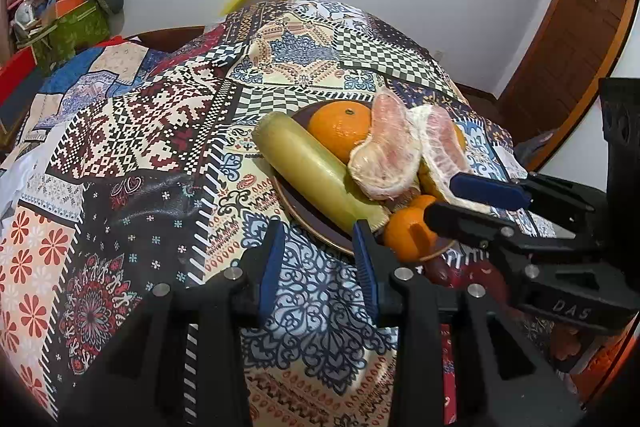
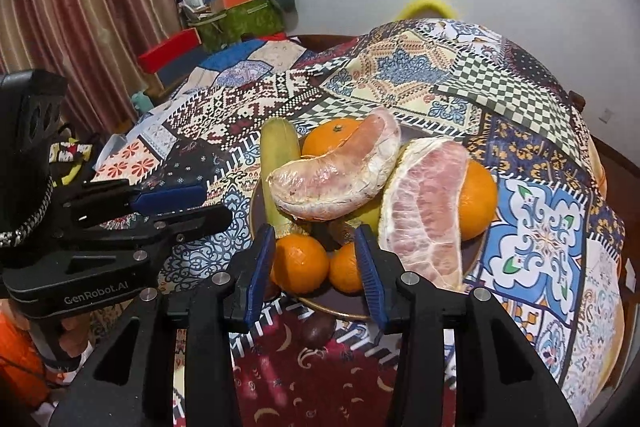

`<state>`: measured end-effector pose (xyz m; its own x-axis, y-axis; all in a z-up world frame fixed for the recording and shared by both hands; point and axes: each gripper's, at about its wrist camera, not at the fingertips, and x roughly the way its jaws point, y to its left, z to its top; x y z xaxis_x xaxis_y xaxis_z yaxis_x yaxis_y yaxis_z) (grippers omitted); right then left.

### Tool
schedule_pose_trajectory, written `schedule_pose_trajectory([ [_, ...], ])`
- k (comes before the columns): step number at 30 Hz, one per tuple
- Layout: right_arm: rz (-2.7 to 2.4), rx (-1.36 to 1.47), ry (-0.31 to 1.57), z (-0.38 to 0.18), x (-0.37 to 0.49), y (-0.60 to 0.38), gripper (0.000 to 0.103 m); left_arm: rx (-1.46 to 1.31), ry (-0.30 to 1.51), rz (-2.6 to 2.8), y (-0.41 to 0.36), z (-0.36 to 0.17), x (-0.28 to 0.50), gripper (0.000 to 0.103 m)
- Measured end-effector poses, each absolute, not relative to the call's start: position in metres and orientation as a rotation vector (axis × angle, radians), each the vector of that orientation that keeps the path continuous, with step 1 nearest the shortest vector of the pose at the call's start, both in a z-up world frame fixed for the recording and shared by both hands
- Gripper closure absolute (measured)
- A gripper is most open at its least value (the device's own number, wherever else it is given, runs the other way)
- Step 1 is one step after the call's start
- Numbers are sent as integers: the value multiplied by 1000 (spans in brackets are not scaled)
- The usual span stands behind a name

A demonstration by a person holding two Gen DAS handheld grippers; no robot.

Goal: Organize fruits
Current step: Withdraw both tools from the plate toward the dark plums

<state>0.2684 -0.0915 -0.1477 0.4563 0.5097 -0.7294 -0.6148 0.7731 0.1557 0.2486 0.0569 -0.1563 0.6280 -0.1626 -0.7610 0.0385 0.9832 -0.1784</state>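
A brown plate (image 2: 344, 311) on the patterned tablecloth holds a pile of fruit. There is a long yellow-green fruit (image 1: 304, 171), a large orange (image 1: 338, 129), two peeled pomelo segments (image 2: 340, 173) (image 2: 424, 211), a second orange (image 2: 478, 203) and two mandarins (image 2: 300, 265) (image 2: 345, 273). A dark round fruit (image 2: 318, 331) lies on the cloth just in front of the plate. My right gripper (image 2: 314, 239) is open at the plate's near rim, with both mandarins showing between its pads. My left gripper (image 1: 318, 241) is open over the cloth left of the plate and holds nothing.
The cloth (image 1: 152, 131) covers a rounded table whose edge drops away on all sides. At the far left corner is a green box with clutter (image 2: 236, 19) and a red box (image 2: 168, 51). A curtain (image 2: 92, 7) hangs at left and a wooden door (image 1: 572, 39) stands at right.
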Motion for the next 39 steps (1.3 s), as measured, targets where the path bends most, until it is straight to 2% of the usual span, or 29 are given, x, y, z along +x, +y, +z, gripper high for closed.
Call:
schedule_pose_trajectory([
  [17,641,-78,921,-164,242,-119,63,-126,948,-173,31,-166,225,69],
  [29,650,-123,966,-184,244,-103,64,-142,989,-153,44,-180,218,69],
  [33,651,-146,982,-191,247,-96,74,-144,999,-162,42,-183,221,68],
  [36,647,-155,979,-192,247,-95,84,-143,1006,-174,39,-185,222,58],
  [39,648,-149,975,-192,247,-97,85,-127,1000,-179,35,-184,223,58],
])
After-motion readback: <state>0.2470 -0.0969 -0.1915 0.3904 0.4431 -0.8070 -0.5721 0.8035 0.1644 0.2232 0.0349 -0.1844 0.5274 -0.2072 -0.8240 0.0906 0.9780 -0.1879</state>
